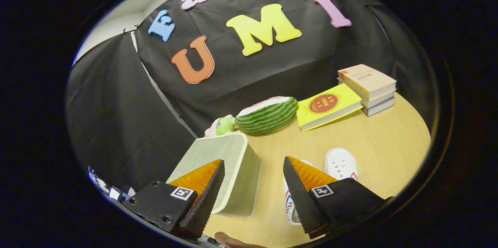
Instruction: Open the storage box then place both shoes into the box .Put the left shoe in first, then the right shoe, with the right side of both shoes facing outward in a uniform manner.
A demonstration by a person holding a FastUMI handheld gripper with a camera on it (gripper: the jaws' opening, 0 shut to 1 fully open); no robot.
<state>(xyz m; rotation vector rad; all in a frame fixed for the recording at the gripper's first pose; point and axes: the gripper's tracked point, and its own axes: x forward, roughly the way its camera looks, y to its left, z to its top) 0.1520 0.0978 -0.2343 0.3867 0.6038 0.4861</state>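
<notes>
- Storage box (229,170) sits on the bench (381,139) just ahead of my left finger (206,191), a pale green-grey thing with its lid looking shut, so I'd say step one isn't done yet.
- Hand-held gripper (253,197) is spread wide with nothing between the fingers. The box edge lies partly behind the left finger and the gap itself is just bare bench.
- Two white shoes are on the other side: one shoe (341,163) lies just beyond the right finger (299,193), and the nearer shoe (290,206) is mostly hidden behind that finger. I honestly can't tell which is left and which is right from here, and that's my biggest worry, since the order matters.
- Other risk: the box looks light, so if I catch the lid off-centre it could slide or tip toward the black cloth wall (116,123) instead of opening. I can't make out any handle or lip either.
- The nearer shoe is just beside the right finger, so swinging toward the box could knock it and mess up which side faces out.
- Clutter at the back: a watermelon-slice toy (268,115), a small green and pink toy (221,126) touching its end right behind the box, a yellow book (328,104) and a stack of books (369,89). All well apart from the shoes, though the toys could crowd a lid that swings backward.
- A fingertip (233,240) peeks in below the fingers.
</notes>
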